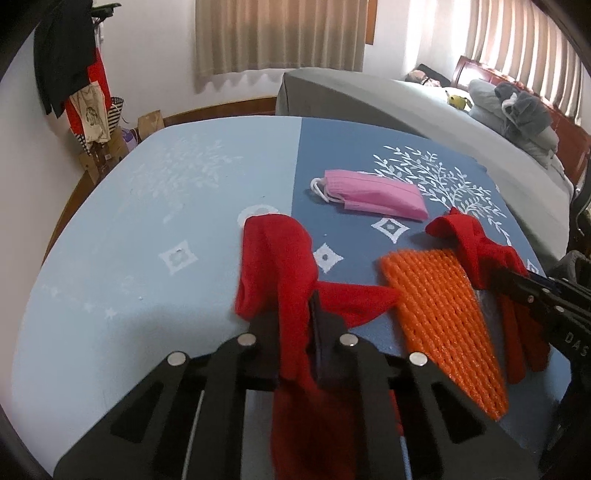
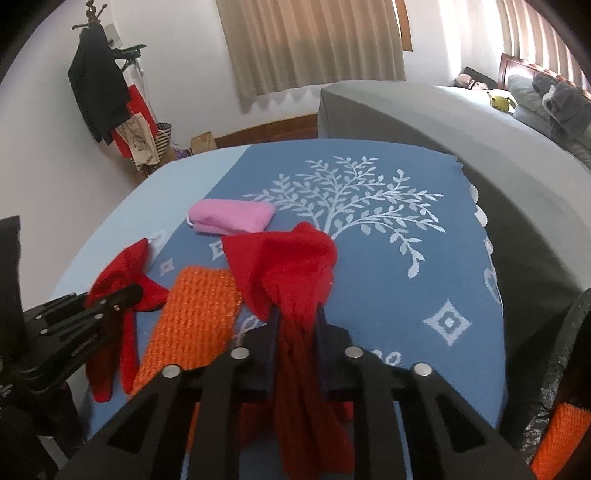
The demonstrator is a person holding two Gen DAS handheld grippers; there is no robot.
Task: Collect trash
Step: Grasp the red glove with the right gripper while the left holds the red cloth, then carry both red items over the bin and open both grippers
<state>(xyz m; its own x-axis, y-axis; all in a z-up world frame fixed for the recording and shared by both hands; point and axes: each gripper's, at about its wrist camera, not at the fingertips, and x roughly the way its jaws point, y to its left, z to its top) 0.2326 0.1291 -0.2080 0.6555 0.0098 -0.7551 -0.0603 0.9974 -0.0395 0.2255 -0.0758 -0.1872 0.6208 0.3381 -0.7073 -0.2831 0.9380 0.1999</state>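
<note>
You're pinching one red cloth (image 1: 280,258) in left tool (image 1: 291,325), another (image 2: 291,266) in right tool (image 2: 295,321), lifting both off desk (image 1: 110,258) for bagging.

You are working in a home bedroom: a grey-covered bed (image 1: 424,110) with pillows (image 1: 517,110) is lying at two o'clock, beige curtains (image 1: 280,33) are hanging at twelve, and a coat rack (image 2: 99,92) is standing at ten

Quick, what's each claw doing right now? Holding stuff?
Left gripper: shut on a red cloth.
Right gripper: shut on another red cloth.
</note>
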